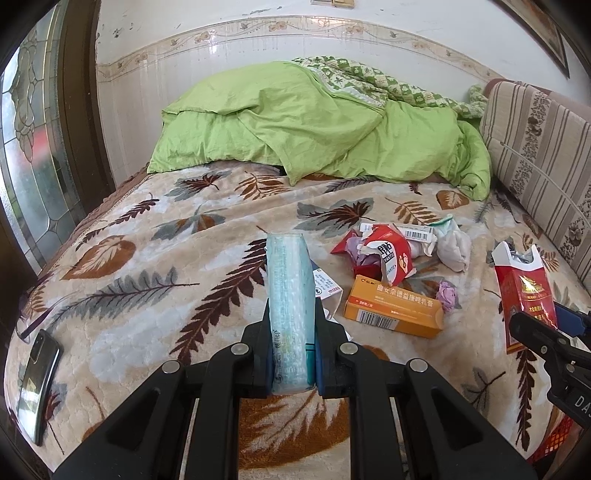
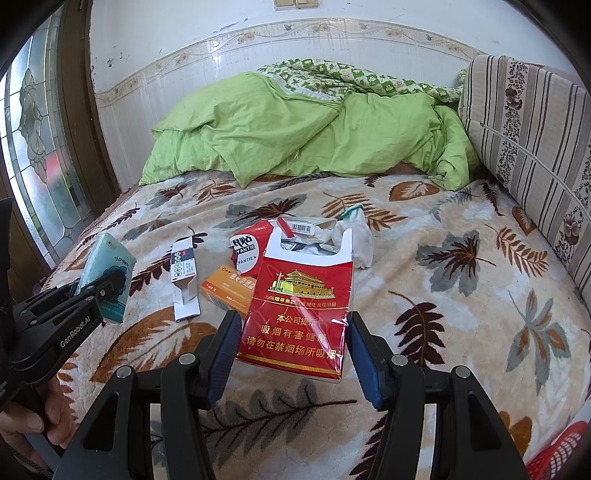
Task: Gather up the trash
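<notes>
Red basket (image 2: 557, 456) cut off at corner, phone (image 1: 38, 384) partly past frame edge

Wall: I see white glossy tiled wall (image 1: 221, 96) with a floral border strip (image 2: 332, 29).
Window: leaded patterned glass pane (image 1: 33, 140) in a dark brown wooden frame (image 2: 79, 88), daylight coming through.
Bed: cream fleece blanket with brown and grey leaf print (image 2: 461, 295), crumpled lime-green quilt (image 1: 306, 136) at the far end.
Headboard: striped beige padded cushion (image 2: 532, 140) on my right.
</notes>
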